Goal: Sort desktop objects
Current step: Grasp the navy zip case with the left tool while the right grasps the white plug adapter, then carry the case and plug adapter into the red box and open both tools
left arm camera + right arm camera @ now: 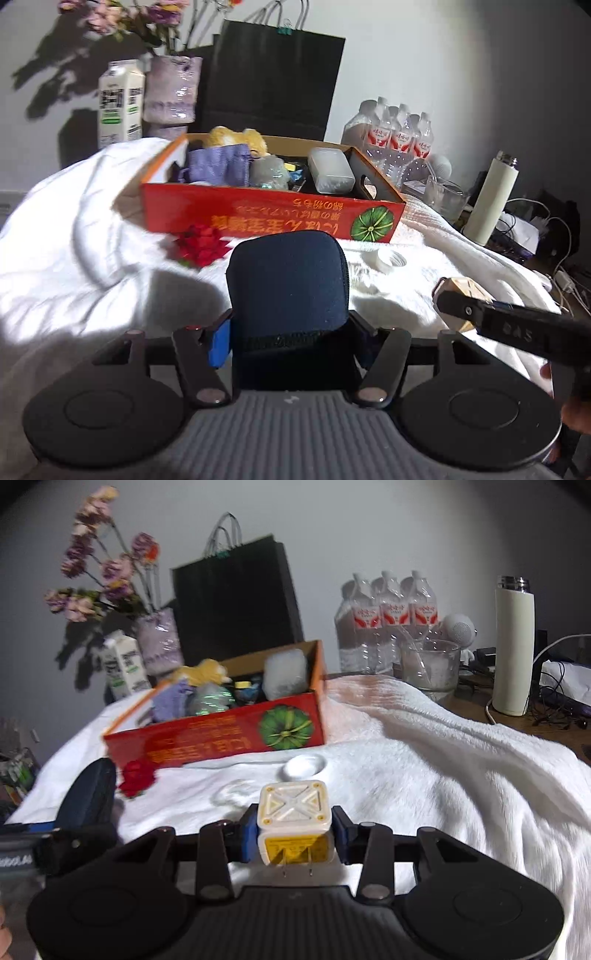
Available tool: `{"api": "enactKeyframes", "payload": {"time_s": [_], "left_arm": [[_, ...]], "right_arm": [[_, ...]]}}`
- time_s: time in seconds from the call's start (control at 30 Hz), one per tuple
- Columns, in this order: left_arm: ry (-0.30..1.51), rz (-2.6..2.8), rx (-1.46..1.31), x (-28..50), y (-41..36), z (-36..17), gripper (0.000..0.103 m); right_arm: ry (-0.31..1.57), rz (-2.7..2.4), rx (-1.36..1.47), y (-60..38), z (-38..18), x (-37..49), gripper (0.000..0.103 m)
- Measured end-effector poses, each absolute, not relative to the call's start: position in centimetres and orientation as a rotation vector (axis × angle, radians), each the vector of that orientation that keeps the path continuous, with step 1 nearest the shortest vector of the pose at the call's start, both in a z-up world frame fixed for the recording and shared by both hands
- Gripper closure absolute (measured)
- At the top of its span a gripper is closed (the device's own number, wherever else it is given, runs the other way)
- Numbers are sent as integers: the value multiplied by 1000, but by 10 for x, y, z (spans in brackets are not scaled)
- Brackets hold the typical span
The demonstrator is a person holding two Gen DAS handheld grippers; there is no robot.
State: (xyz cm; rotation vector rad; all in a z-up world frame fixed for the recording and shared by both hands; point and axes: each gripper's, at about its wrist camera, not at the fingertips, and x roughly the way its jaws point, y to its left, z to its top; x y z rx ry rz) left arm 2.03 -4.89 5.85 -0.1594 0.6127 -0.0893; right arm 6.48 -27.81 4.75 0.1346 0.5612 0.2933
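My left gripper (291, 339) is shut on a dark blue zip pouch (288, 288) and holds it upright above the white blanket, in front of the red cardboard box (273, 218). My right gripper (295, 834) is shut on a white and yellow cube plug adapter (295, 812), prongs pointing back at the camera. The box (221, 738) holds a purple cloth (221, 166), a yellow plush (236, 138), a clear plastic case (330, 170) and other small items. The pouch also shows at the left of the right wrist view (88, 794); the adapter shows in the left wrist view (465, 291).
A red flower (199, 243) and a white cap (388, 258) lie on the white blanket (74, 240) before the box. Behind stand a milk carton (120, 103), a flower vase (171, 88), a black paper bag (273, 74), water bottles (388, 620), a glass (430, 664) and a white flask (513, 646).
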Motion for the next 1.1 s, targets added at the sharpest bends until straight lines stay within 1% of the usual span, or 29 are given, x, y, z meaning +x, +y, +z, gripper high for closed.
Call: {"api": "enactKeyframes", "payload": {"time_s": [0.13,0.37,0.53,0.67,0.77,0.9,1.0,1.1], "left_arm": [[618,-76,-163,-13,-41,62,39],[623,-94,-148,-49,-39,63,39],[600,-93,-151,-62,-36,70,39],[567,-106,-168,-61,-25,86,39],[553,-130,-187,-41,-11,105,39],[494,-109,-156,1,3,140,39],[470,-125,-139,49,8,166,39],[515,-144,-139,110,7,175,39]], "right_arm": [[547,330,146,-271,47,16,64],[590,348,112,-257,37,-29,64],[545,337,98,-261,53,-46,64],[508,352,106,-264,68,-54,64],[481,376,115,-266,81,-52,64],[443,392,110,-268,103,-25,64],[397,392,97,-268,126,9,64],[381,409,107,-265,150,63,64]]}}
